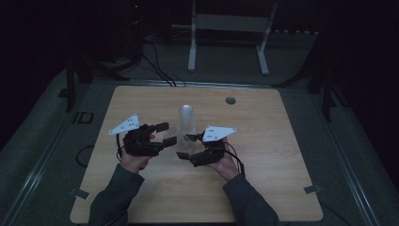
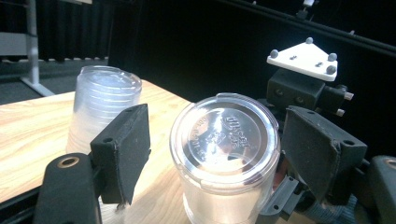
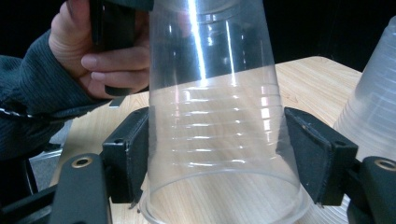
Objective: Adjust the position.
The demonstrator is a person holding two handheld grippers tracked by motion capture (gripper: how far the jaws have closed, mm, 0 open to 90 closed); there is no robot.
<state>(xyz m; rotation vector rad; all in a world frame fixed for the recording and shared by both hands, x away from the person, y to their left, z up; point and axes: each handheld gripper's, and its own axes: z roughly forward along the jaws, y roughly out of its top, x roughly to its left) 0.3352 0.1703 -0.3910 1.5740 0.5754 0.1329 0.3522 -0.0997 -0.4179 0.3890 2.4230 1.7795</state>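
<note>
Right claw (image 3: 219, 154): pads sit flush on both flanks of a single clear plastic cup (image 3: 219, 121), clamped near its wide mouth. The cup is held roughly sideways, mouth toward this claw's camera and closed base pointing away toward the other hand. Judgement: gripping at the rim end leaves the narrow base free, so the cup can be presented to the other claw or pulled off something.

Left claw (image 2: 210, 154): jaws spread, one pad on each side of the cup's base (image 2: 224, 140), which faces this camera with its embossed bottom visible. A gap shows at the left pad; contact at the right pad cannot be told, so I read this claw as open and bracketing the base, not gripping. Judgement: it is lined up to take the base end while the right claw steadies the mouth end.

In the high view the left claw (image 1: 165, 133) and right claw (image 1: 187, 146) meet just above the middle of the bench (image 1: 263, 188), with the cup bridging them.

Outward: a stack of nested clear cups (image 1: 187, 121) stands inverted on the bench just beyond the claws, apart from the held cup; it also appears beside the left pad (image 2: 103, 105). Judgement: the held cup belongs to that stack, either just separated or about to be nested.

A hand (image 3: 100, 51) wraps the left claw's body.
</note>
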